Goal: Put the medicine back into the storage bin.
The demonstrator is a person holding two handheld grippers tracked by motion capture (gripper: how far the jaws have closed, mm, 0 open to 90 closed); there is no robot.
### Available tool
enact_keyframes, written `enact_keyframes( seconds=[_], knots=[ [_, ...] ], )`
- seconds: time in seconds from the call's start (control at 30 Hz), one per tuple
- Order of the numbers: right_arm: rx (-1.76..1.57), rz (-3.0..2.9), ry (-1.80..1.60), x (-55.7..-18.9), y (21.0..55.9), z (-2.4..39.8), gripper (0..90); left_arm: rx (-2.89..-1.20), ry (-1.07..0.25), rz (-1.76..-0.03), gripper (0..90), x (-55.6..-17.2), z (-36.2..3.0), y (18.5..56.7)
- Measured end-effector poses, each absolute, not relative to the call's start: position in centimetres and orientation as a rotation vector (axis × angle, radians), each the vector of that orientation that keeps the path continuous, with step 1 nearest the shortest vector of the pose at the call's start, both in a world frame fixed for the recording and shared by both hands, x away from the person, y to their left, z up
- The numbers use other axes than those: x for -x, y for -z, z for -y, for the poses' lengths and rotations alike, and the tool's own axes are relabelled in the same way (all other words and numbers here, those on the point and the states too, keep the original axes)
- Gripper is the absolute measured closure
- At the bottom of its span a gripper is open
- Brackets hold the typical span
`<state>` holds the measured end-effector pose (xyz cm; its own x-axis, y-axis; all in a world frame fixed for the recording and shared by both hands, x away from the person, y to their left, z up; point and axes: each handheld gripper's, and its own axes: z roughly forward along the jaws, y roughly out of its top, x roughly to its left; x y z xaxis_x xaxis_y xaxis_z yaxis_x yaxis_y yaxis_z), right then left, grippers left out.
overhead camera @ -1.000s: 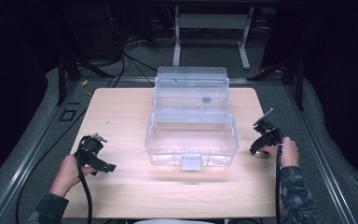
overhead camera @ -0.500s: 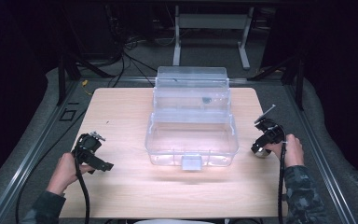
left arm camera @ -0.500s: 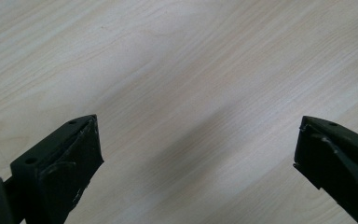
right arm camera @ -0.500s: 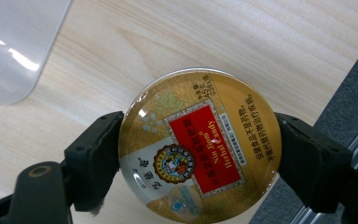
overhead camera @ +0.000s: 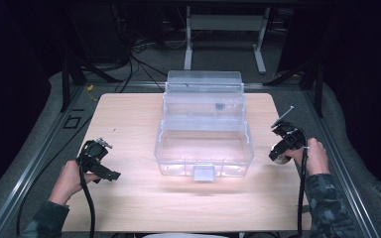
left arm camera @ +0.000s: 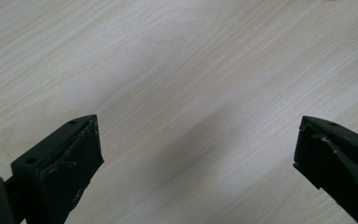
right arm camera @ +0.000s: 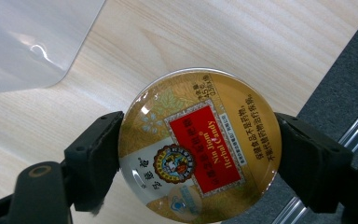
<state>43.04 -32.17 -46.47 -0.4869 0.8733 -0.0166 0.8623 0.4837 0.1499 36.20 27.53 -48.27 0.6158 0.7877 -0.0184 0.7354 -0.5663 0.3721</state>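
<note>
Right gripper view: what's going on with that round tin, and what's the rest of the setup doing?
A person works at a wooden table with a tool in each hand. The right tool is clamped on a round gold candy tin, held above the table's right edge. A clear plastic box sits open in the middle, its lid standing up behind it. The left tool is open with nothing between its jaws, over bare wood.

Glossy printed metal candy tin (right arm camera: pixel 198 144), clear smooth plastic box (overhead camera: pixel 203 134), matt light wood-grain counter (overhead camera: pixel 129 114), scuffed matt black plastic jaws.
</note>
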Motion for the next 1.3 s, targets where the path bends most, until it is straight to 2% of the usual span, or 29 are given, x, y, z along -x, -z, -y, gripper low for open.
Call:
enact_keyframes(
  seconds=[1.3],
  knots=[
    [-1.402,-2.657,-0.164,-41.9,40.9,29.5,19.8,-2.523,-0.213,-1.193,2.0,-36.3,-27.2,48.4]
  ],
)
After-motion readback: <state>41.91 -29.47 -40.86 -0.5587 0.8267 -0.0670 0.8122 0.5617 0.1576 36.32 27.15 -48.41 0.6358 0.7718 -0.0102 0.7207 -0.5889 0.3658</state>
